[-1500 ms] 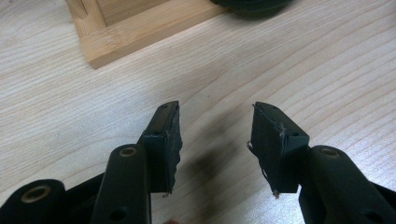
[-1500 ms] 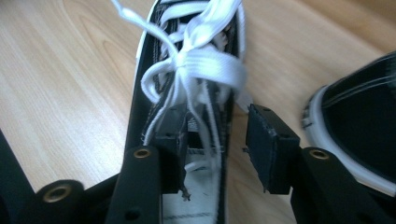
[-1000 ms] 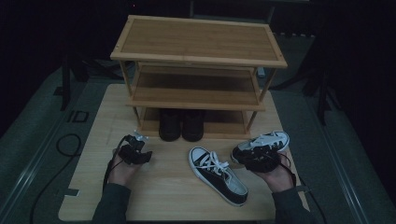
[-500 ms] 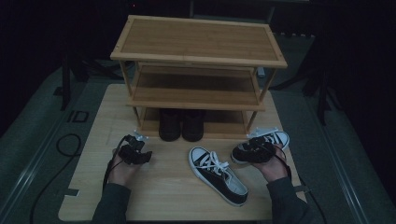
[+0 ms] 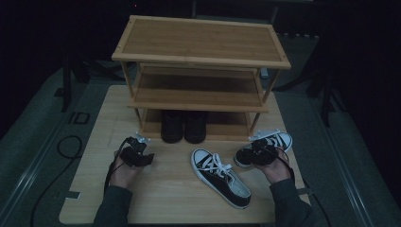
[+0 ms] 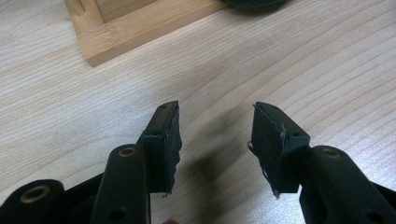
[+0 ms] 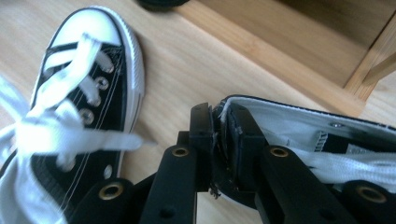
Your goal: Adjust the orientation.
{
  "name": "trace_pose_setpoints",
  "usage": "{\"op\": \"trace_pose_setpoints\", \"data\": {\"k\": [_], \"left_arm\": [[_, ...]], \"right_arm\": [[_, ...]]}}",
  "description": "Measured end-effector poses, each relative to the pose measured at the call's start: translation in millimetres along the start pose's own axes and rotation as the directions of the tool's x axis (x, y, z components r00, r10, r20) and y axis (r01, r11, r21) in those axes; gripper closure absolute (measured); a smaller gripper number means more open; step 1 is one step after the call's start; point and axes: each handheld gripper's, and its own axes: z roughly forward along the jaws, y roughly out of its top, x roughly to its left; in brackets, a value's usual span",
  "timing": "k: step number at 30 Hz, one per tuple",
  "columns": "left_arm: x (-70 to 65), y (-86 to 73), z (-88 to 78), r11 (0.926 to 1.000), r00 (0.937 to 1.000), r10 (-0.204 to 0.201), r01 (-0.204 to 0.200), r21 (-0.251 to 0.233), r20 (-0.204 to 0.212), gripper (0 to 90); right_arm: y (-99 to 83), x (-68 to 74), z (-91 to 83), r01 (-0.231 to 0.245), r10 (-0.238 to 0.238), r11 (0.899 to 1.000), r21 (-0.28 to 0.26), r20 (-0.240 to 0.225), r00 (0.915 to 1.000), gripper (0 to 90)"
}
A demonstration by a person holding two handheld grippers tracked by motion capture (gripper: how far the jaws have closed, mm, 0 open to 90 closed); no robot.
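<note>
**Right fingers clamp a sneaker's collar beside the rack**

The surface, a pale wooden board, carries a three-tier bamboo rack at its far half. A pair of dark shoes stands on the rack's lowest shelf, toes toward the person; the gloom of the high view makes their detail hard to make out.

Two black-and-white sneakers lie in front of the rack. The loose sneaker rests flat near the middle, its long axis running diagonally: white toe cap toward the rack and left, heel toward the near right edge, laces spilling loosely.

The held sneaker sits at the right, just beside the rack's front right leg. Its long axis also runs diagonally, toe toward the far right, heel end toward the person. The hand and gripper cover that heel end in the high view.

The right gripper has just been closing, and its fingers now pinch the held sneaker's collar wall, one inside the opening, one outside. In the right gripper view the sneaker is cut off by the frame's right edge.

The left gripper hovers low over bare surface near the rack's front left corner, fingers well apart with nothing between them.
</note>
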Motion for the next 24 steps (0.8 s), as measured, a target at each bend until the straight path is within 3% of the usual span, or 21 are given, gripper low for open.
{"op": "trace_pose_setpoints", "data": {"k": [12, 20, 24], "left_arm": [[-2.0, 0.1, 1.1, 1.0000, 1.0000, 0.004, -0.004, 0.003, 0.000, 52.3], [-2.7, 0.1, 2.0, 1.0000, 1.0000, 0.004, -0.004, 0.005, 0.001, 52.3], [-3.8, 0.3, 2.9, 0.9999, 1.0000, 0.010, -0.009, 0.009, -0.001, 52.3]], "right_arm": [[-33.5, -0.1, -32.2, 0.032, -0.033, 0.999, -0.005, -0.078, 0.9964, 83.8], [-50.6, -3.3, -55.2, 0.057, -0.055, 0.998, 0.041, -0.061, 0.9966, 83.0], [-52.9, -8.9, -63.3, 0.015, -0.014, 1.000, 0.006, -0.050, 0.9987, 72.3]]}}
